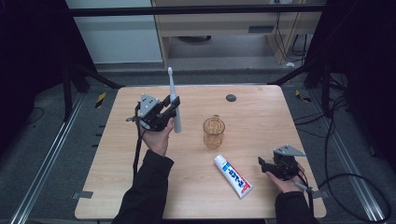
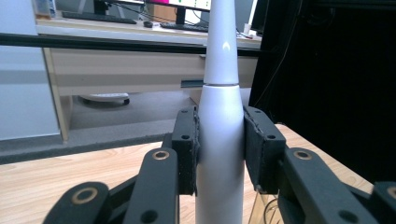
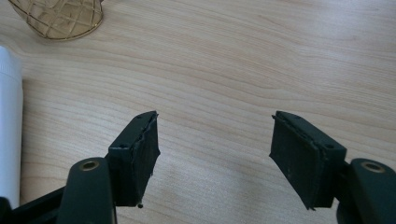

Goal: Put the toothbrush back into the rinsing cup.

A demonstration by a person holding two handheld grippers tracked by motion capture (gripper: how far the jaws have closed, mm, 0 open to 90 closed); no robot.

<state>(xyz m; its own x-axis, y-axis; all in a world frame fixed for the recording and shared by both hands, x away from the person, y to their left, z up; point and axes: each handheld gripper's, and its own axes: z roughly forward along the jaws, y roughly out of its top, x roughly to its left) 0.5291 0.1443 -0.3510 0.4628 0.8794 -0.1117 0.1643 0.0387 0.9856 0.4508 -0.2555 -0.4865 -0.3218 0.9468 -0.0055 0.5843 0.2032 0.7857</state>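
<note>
Two grippers are in my hands. My left gripper has its jaws clenched on the white electric toothbrush, upright above the tabletop's far-left part. My right gripper rests near the right edge, jaws released over bare wood. The amber cup stands mid-table; the toothpaste tube lies near, its lettering unreadable. Open wood lies far right.
</note>
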